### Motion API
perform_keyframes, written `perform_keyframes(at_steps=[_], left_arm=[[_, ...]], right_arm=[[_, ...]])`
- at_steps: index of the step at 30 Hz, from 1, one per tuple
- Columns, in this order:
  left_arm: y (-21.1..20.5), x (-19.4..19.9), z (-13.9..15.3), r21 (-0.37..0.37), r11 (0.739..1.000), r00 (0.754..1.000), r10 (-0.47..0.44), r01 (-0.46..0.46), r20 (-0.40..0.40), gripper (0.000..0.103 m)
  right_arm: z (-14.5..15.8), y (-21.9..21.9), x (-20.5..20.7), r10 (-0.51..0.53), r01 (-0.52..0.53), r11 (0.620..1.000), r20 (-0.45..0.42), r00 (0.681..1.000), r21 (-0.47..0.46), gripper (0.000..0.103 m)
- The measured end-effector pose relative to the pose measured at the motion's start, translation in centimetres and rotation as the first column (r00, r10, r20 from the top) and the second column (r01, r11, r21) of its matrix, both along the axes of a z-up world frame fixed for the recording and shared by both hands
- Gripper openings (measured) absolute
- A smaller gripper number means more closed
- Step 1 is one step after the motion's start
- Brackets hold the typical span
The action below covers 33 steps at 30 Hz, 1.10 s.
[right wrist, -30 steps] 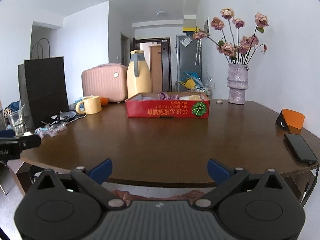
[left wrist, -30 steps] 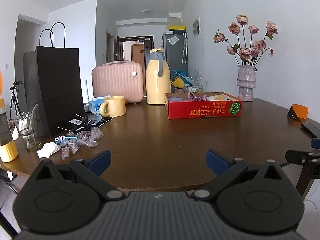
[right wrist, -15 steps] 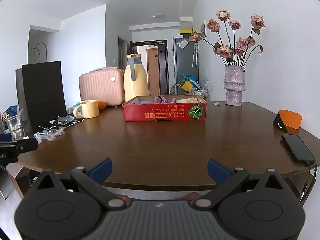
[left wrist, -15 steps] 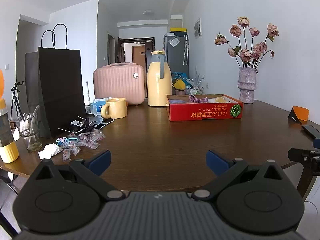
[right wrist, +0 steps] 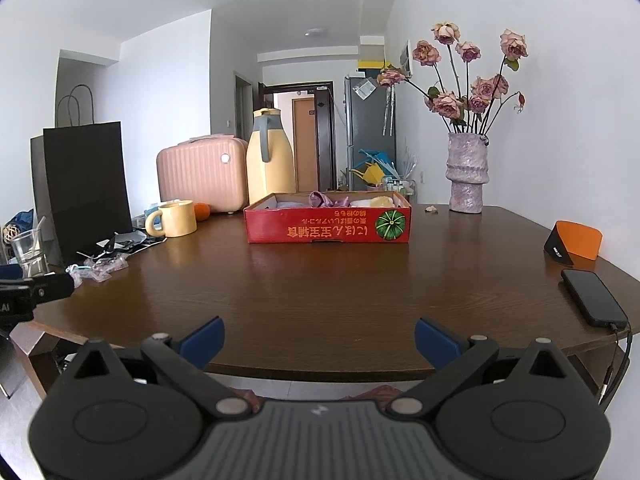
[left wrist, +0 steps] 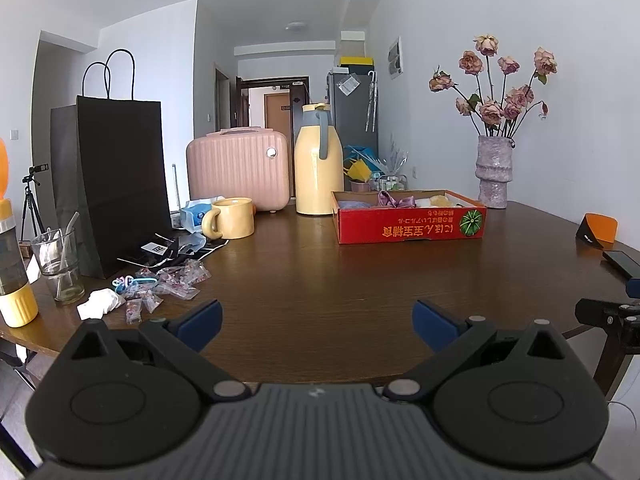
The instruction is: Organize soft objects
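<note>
While both tools hover at the near edge of a dark wooden table (right wrist: 340, 288), the left gripper (left wrist: 316, 320) and right gripper (right wrist: 318, 338) each have their blue-tipped jaws spread wide, holding nothing. Far across the table sits a red cardboard box (right wrist: 328, 226), with a purple satin cloth (right wrist: 326, 200) and pale soft items piled inside. A yellow mug (left wrist: 232, 218) and candy wrappers (left wrist: 176, 282) lie off to the left.
</note>
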<state>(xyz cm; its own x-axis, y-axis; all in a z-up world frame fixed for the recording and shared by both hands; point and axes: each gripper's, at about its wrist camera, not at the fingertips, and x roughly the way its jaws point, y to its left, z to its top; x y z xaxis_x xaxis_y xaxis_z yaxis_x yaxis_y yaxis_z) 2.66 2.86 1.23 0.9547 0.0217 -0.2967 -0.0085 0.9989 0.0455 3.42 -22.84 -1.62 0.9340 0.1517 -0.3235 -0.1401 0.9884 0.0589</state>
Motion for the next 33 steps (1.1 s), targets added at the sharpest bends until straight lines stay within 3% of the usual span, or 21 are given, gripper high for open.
perform_keyframes(at_steps=[33], left_arm=[[0.03,0.19,-0.05,-0.002,1.000,1.000,0.000,0.000,0.002,0.103]], right_arm=[[-0.25,-0.36,0.13,-0.004,0.004,1.000,-0.009,1.000,0.010,0.102]])
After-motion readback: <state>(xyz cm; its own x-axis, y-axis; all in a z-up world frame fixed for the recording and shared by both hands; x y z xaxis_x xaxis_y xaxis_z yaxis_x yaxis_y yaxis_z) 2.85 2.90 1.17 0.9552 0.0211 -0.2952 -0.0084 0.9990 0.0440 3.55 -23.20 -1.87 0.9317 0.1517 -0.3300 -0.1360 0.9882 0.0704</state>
